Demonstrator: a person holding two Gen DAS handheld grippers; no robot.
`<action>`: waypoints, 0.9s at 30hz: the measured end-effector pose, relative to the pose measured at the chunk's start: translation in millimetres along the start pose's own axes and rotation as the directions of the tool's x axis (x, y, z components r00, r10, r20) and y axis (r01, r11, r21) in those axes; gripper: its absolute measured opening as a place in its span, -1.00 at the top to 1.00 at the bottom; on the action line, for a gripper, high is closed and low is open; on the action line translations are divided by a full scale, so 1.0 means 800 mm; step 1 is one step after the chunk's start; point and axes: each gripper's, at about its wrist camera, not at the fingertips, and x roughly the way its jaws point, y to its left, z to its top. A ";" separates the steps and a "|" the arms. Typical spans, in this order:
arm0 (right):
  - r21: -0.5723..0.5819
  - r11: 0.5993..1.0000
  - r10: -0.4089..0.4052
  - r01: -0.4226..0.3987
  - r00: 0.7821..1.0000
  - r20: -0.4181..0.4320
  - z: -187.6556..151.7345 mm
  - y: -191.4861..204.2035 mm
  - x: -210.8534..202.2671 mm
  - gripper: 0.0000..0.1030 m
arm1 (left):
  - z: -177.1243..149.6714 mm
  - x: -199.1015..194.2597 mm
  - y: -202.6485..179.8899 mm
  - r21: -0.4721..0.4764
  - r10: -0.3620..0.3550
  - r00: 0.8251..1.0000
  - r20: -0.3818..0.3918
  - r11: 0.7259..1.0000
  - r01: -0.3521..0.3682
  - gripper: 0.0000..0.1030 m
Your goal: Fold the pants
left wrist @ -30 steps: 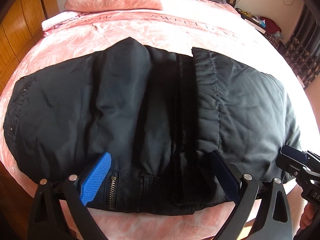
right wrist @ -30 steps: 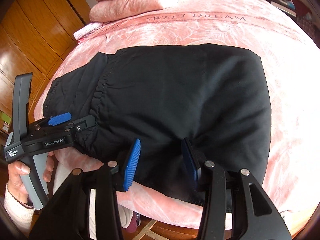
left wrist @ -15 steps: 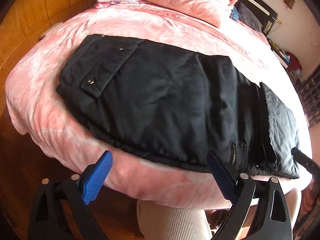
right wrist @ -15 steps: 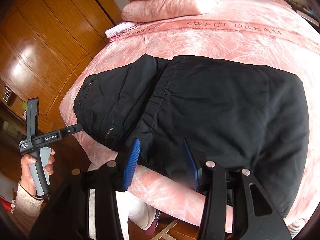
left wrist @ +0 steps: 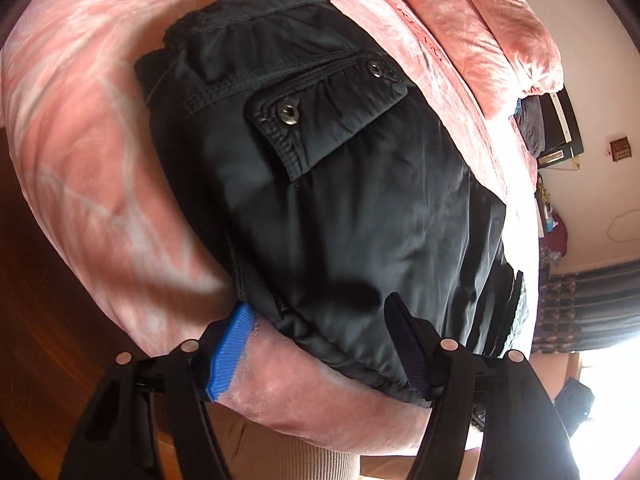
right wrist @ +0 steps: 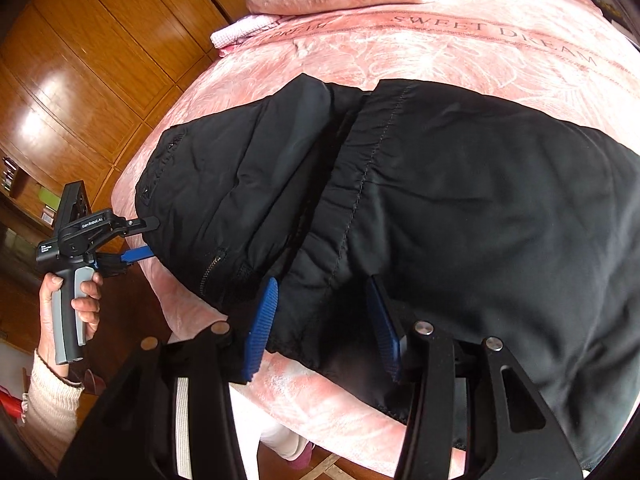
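Left wrist view: the pants (left wrist: 340, 184), black and padded, lie already folded over on the pink bed (left wrist: 80, 128), close to its near edge, with a snap pocket flap (left wrist: 328, 116) facing up. The left tongs (left wrist: 320, 344) straddle the near corner of the bundle; their jaws have just been closing, yet the blue pad (left wrist: 230, 354) rests on the bedspread beside the hem and neither pad visibly presses cloth, so they are released for now. In the right wrist view the right tongs (right wrist: 324, 328) stand partly spread over the near hem, just right of the gathered seam (right wrist: 352, 216); cloth lies between the pads, but they do not pinch it.

The step in hand looks like taking hold of the near edge at two places for the next fold. That calls for both tongs to close on all layers together, then lift and carry the edge over evenly, or the slippery padded layers may slide apart.
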 end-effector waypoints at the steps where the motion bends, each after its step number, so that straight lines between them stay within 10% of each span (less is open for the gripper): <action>1: 0.000 1.000 0.001 -0.001 1.000 -0.001 -0.001 -0.001 0.002 0.08 | 0.003 -0.002 0.006 -0.032 -0.026 1.000 0.008 0.999 0.027 -0.31; 14: 0.015 1.000 0.007 -0.007 1.000 -0.004 -0.005 -0.010 0.014 0.06 | 0.022 0.011 0.028 -0.136 -0.063 0.996 0.070 0.988 0.072 0.12; 17: 0.016 1.000 0.008 -0.008 1.000 -0.003 -0.006 -0.011 0.015 0.06 | 0.021 0.008 0.026 -0.152 -0.067 0.992 0.104 0.985 0.082 0.47; 27: 0.049 0.998 0.040 -0.040 0.999 0.005 -0.009 -0.024 0.011 0.05 | 0.012 -0.043 -0.039 -0.012 -0.151 0.955 0.257 0.987 0.159 0.81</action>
